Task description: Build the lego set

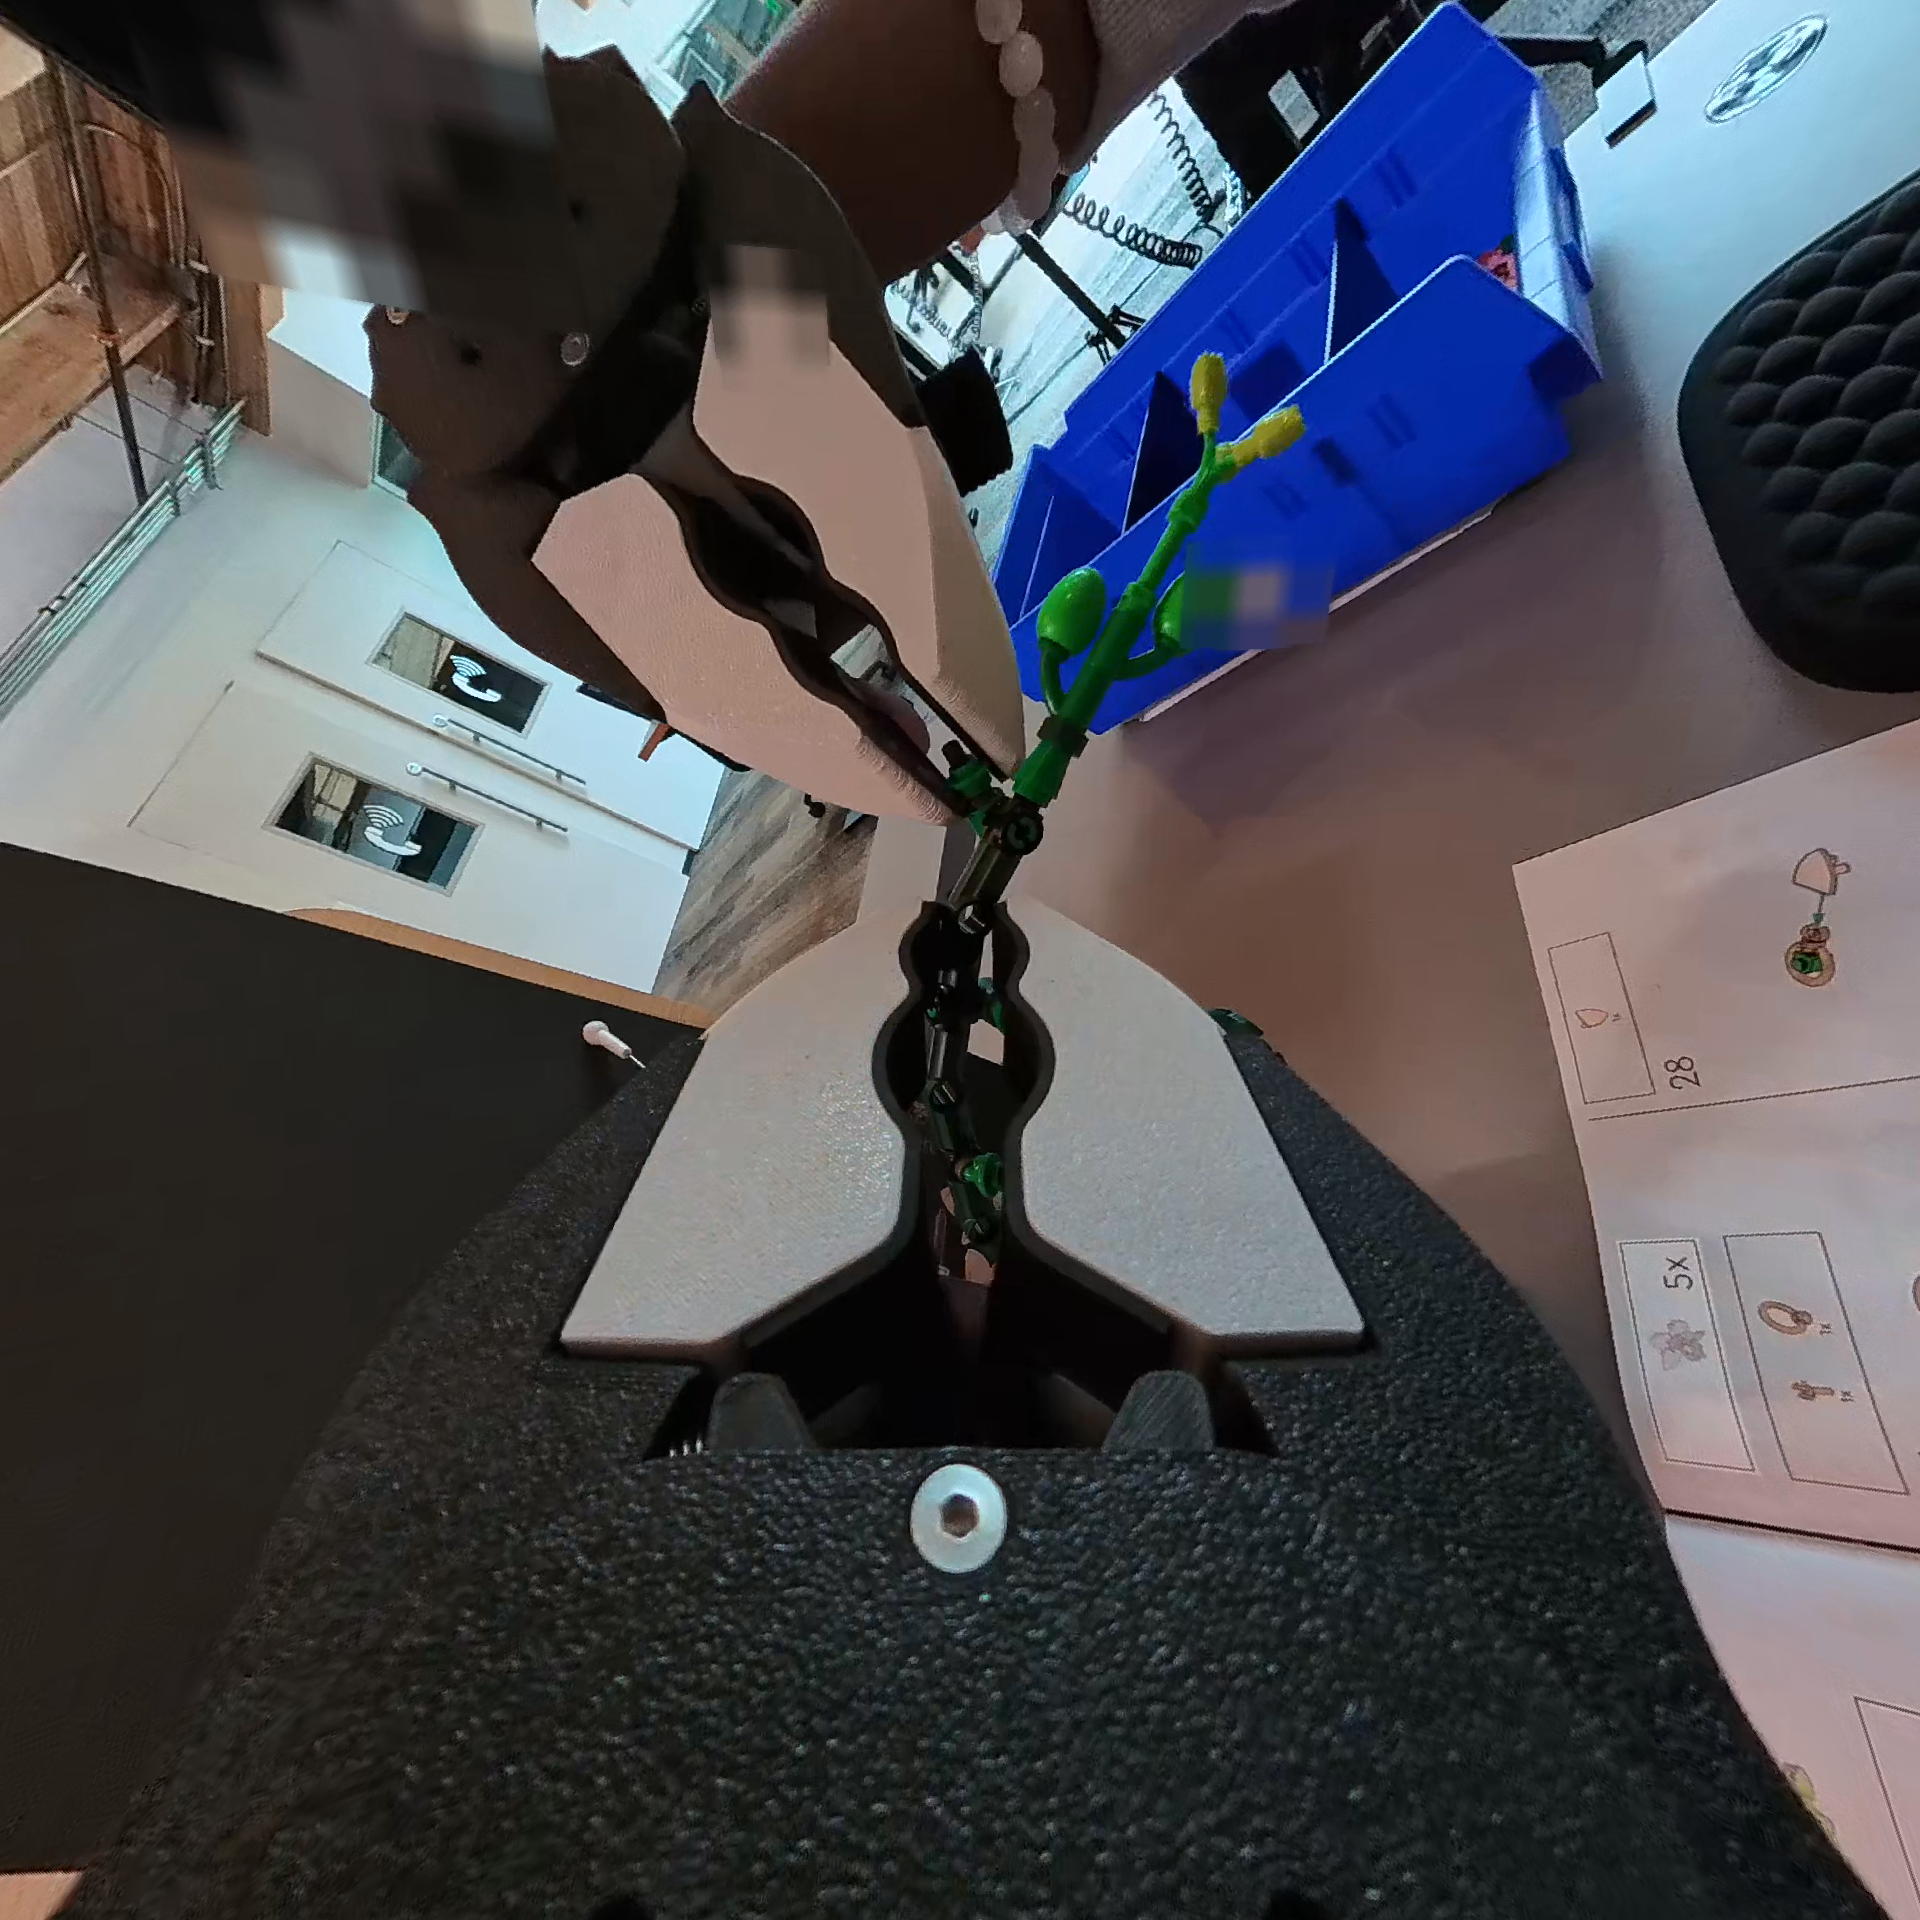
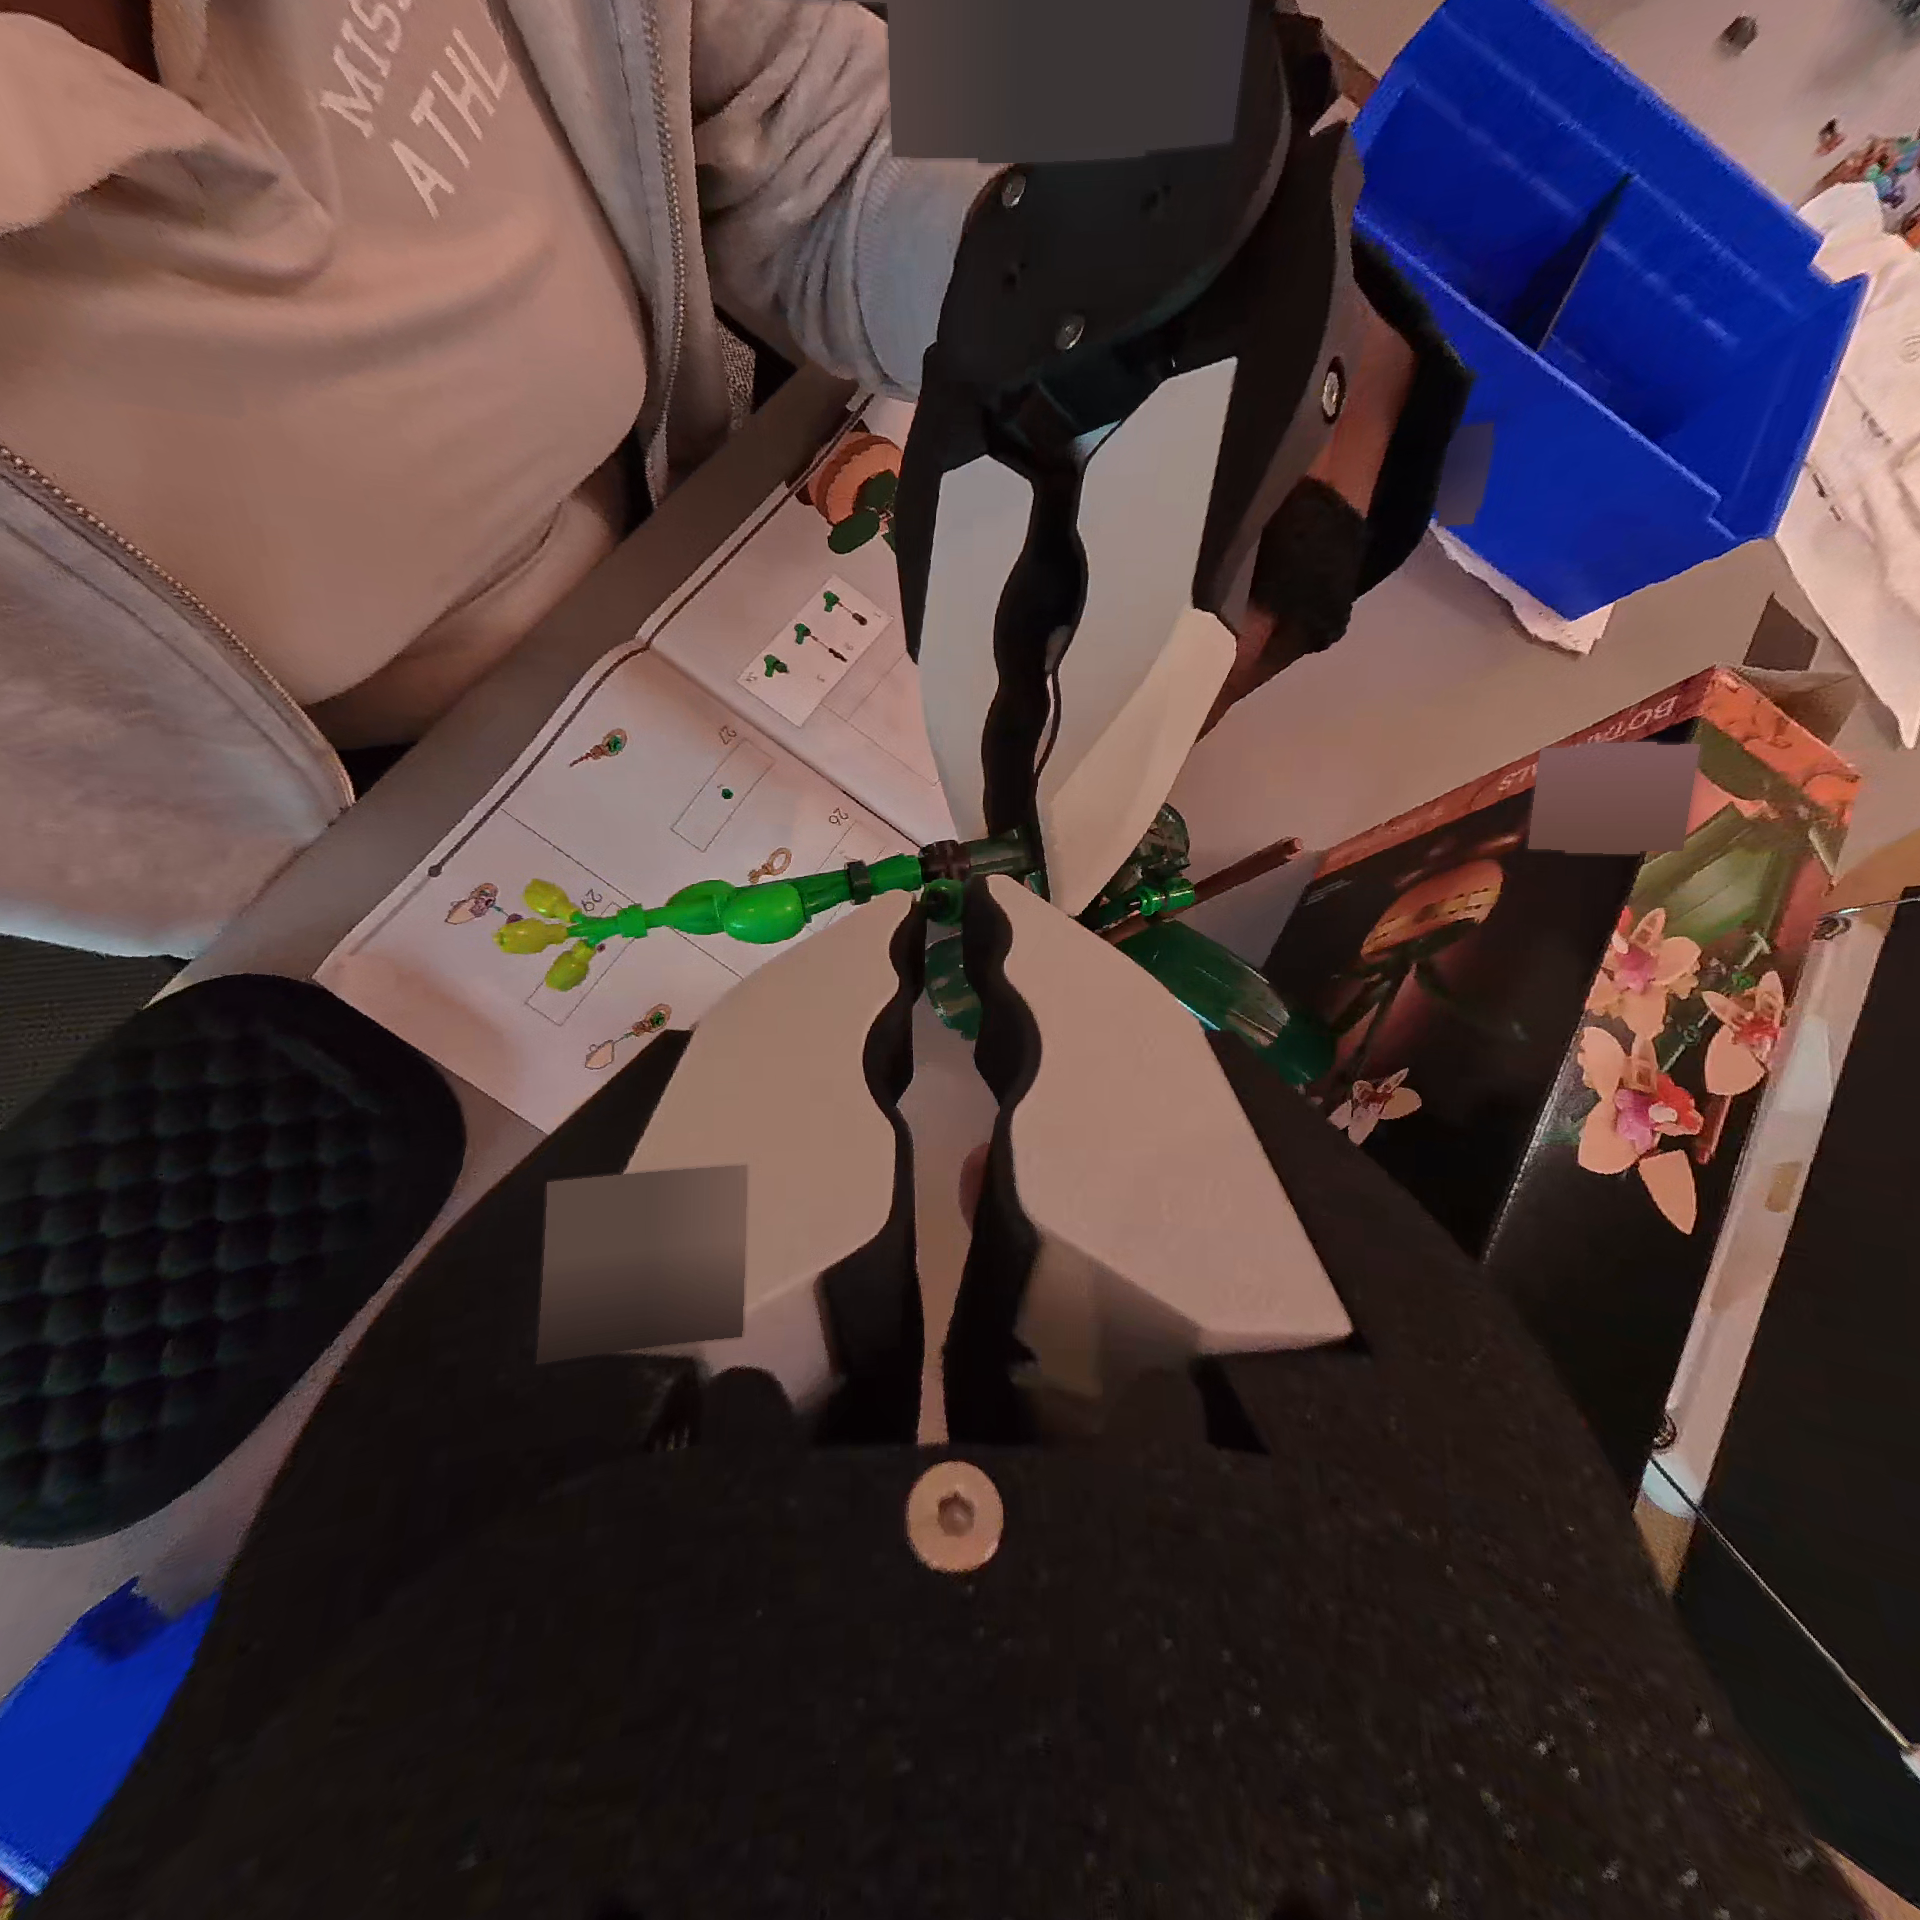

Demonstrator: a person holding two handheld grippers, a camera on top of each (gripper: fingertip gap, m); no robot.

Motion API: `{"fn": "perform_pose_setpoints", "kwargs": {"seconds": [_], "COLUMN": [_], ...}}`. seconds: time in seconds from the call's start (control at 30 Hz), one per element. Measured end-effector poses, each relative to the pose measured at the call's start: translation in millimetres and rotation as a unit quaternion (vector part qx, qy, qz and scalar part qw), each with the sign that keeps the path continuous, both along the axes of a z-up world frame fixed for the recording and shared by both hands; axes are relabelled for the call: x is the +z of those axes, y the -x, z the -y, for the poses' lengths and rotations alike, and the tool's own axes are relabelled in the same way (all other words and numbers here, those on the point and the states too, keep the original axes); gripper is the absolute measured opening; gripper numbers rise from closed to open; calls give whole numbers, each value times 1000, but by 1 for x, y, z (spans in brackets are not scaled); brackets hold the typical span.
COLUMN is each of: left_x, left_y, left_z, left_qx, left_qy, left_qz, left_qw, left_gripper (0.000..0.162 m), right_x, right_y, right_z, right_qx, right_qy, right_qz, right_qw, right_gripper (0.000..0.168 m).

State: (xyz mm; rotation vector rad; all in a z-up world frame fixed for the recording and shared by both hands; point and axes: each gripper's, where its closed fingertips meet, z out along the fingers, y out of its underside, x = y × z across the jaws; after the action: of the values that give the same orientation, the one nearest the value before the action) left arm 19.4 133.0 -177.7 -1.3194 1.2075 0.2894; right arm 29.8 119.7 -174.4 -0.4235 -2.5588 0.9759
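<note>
A lego flower stem (image 1: 1101,644) has a dark lower part, green buds and yellow tips. My left gripper (image 1: 961,920) is shut on the stem's dark lower part (image 1: 951,1049), which runs between its fingers. My right gripper (image 1: 961,790) comes in from the upper left and is shut on a small green piece (image 1: 971,779) at the stem's joint. In the right wrist view the stem (image 2: 727,909) points left. The right gripper (image 2: 945,904) pinches the small green piece (image 2: 940,899). The left gripper (image 2: 1023,852) comes down from above onto the stem.
An open instruction booklet (image 2: 665,790) lies under the stem and also shows in the left wrist view (image 1: 1745,1091). Blue bins (image 1: 1351,395) stand behind. The set's box (image 2: 1558,997), green leaf parts (image 2: 1226,997), a brown rod (image 2: 1236,868) and a black padded rest (image 2: 177,1226) lie nearby. The grippers are tip to tip, or close to it.
</note>
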Motion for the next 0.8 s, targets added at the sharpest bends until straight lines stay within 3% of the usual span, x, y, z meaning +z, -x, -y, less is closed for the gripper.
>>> {"fn": "perform_pose_setpoints", "kwargs": {"seconds": [0.33, 0.47, 0.63, 0.8], "left_x": [5, 15, 39, 81], "left_y": [8, 22, 50, 75], "left_z": [0, 7, 33, 57], "left_qx": [1, 8, -9, -1], "left_qy": [1, 3, 38, 6], "left_qz": [22, 29, 72, 193], "left_qw": [1000, 1000, 997, 981], "left_gripper": [20, 26, 33, 30], "right_x": [20, 53, 95, 83], "right_y": [-10, -25, -55, -90], "right_z": [-11, -15, -19, 15], "right_qx": [-57, -134, -312, -458], "right_qy": [8, 33, 1, -17], "right_qz": [-97, -191, -347, -424], "right_qw": [994, 972, 884, 782], "right_gripper": [23, 25, 23, 24]}}
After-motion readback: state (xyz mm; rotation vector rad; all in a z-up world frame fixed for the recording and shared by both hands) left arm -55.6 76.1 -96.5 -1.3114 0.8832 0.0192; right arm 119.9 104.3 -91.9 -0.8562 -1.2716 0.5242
